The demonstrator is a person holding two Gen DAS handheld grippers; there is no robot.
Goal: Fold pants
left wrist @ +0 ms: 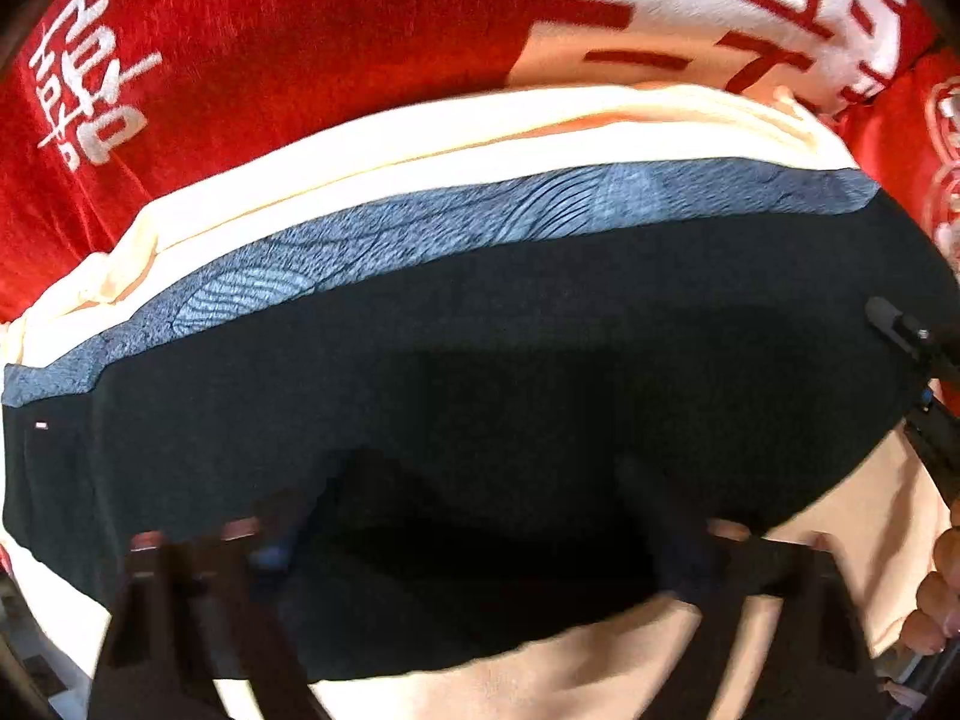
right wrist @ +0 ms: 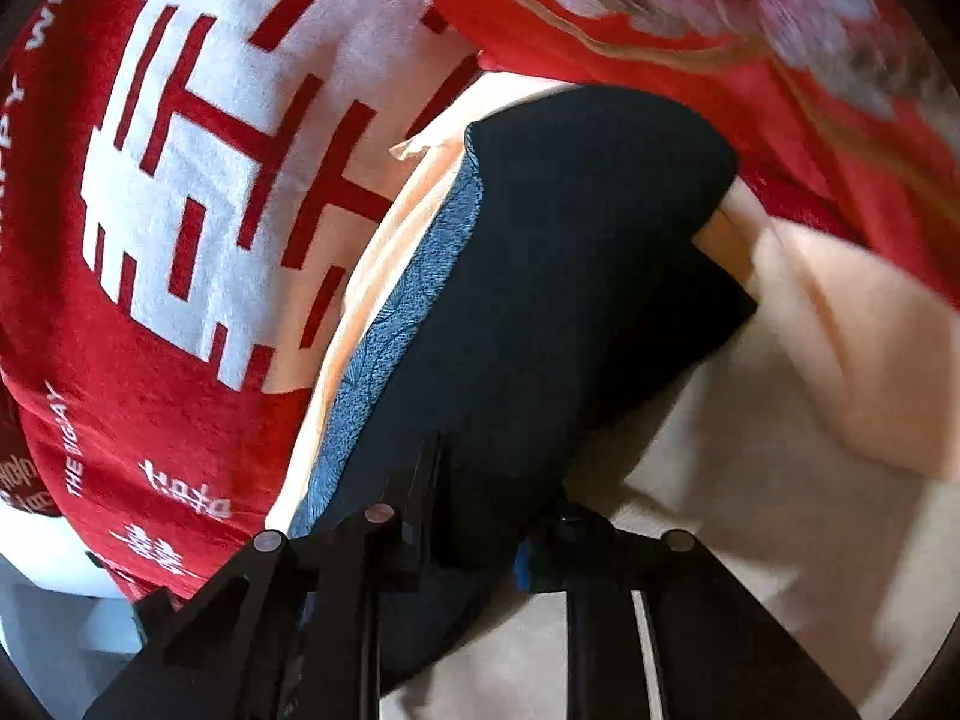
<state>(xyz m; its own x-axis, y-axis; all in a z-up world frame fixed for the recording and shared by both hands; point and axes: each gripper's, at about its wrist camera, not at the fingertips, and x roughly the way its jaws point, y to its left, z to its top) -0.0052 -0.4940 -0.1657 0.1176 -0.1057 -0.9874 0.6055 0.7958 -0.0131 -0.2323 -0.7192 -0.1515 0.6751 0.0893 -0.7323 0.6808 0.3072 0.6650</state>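
The folded dark navy fabric pants (left wrist: 480,360), grey patterned waistband showing, lie on a cream cloth (right wrist: 780,480) over a red printed blanket (left wrist: 270,60). The left gripper (left wrist: 480,546) stands apart above the near edge; the right gripper (right wrist: 480,534) looks nearly closed around that edge, though I cannot tell for sure. The pants are probably soft, light and limp, so they are best pinched at folded corners.

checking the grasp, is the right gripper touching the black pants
Touching: the right wrist view shows the right gripper with the black pants fabric pinched between its fingers.

Red blanket (right wrist: 198,408) with white characters covered the surface, cream cloth (right wrist: 750,480) spread directly on it, dark pants (left wrist: 480,348) lay atop.
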